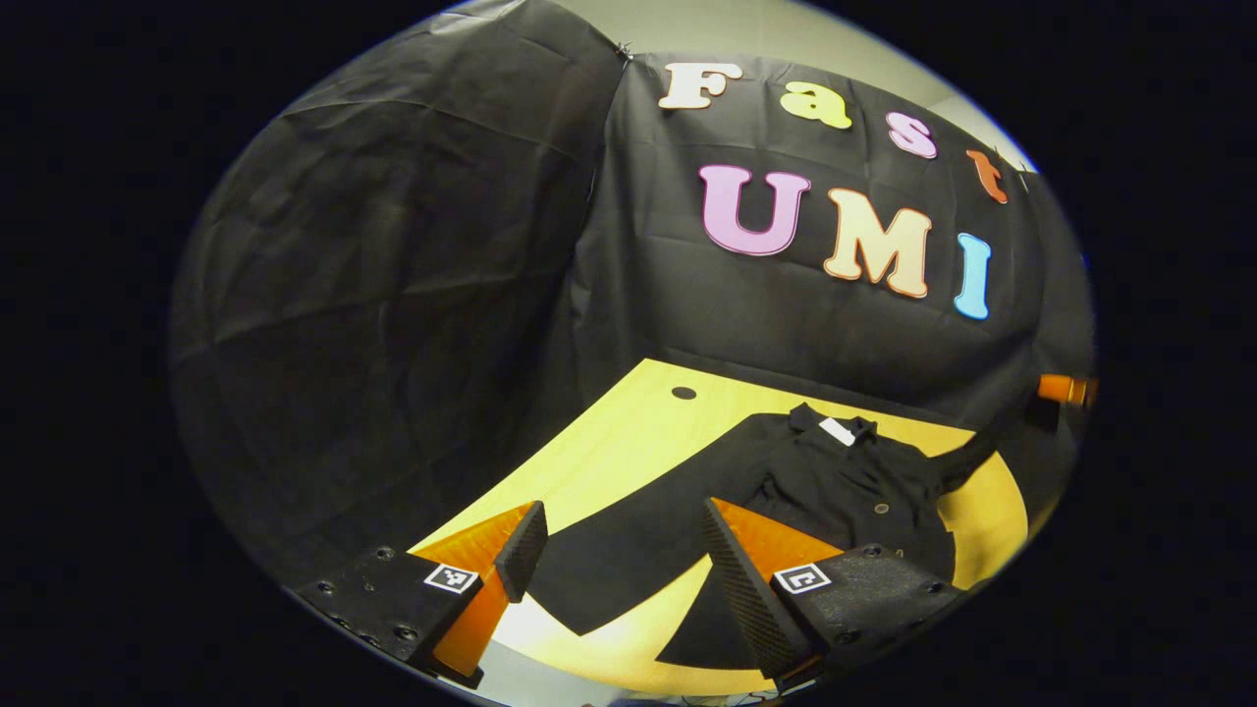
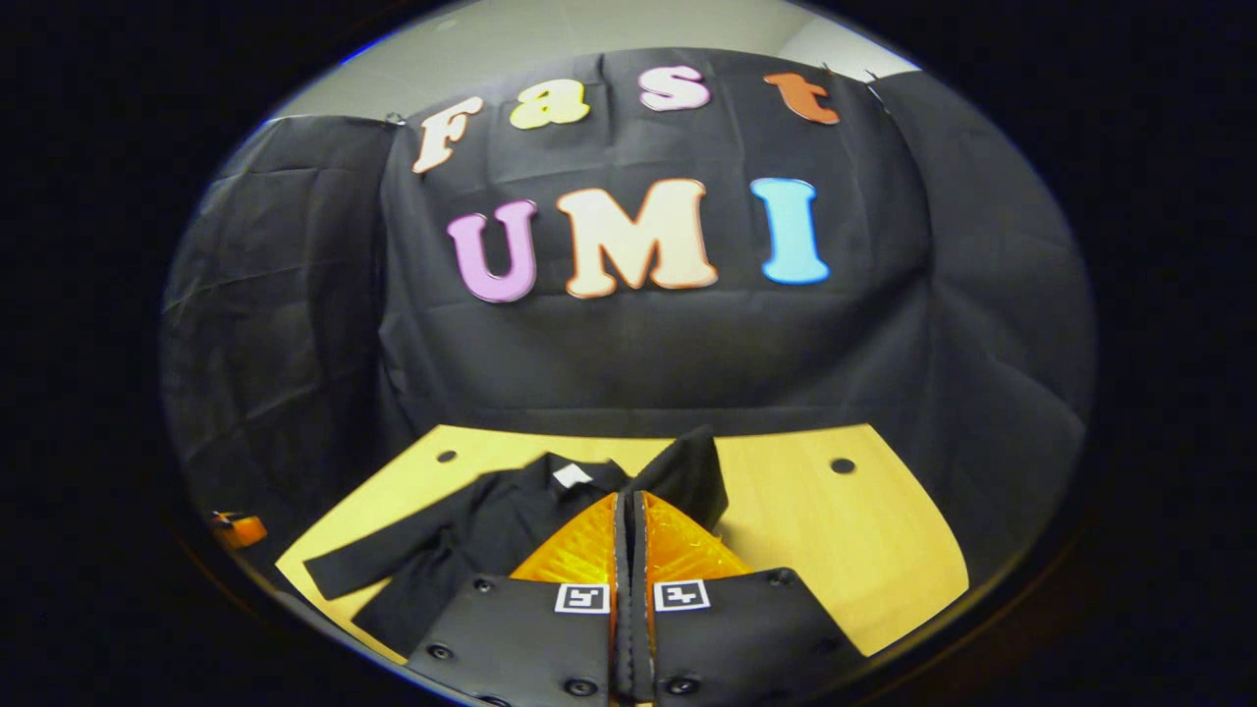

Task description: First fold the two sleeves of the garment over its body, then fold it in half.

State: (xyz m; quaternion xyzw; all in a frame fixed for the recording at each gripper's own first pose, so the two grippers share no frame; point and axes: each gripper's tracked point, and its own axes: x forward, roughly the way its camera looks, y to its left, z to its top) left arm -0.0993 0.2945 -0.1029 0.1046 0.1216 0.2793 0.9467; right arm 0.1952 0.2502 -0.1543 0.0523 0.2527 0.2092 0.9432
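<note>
A black shirt (image 1: 845, 491) with a white neck label lies spread on the wooden table (image 1: 628, 432). In the left gripper view one sleeve (image 1: 609, 570) stretches flat toward me, passing under the gap of my left gripper (image 1: 624, 511), which hovers open above it with nothing between its fingers. The other sleeve (image 1: 982, 447) is pulled up and off to the right, toward the far right gripper (image 1: 1065, 390). In the right gripper view my right gripper (image 2: 628, 501) is shut on that sleeve's end (image 2: 692, 471), lifted above the shirt body (image 2: 491, 540). The left gripper (image 2: 236, 530) shows small at the far left.
The table has round cable holes (image 2: 843, 465) near its back edge. Bare wood (image 2: 835, 550) lies to the right of the shirt in the right gripper view. Black cloth walls close the booth behind and at both sides.
</note>
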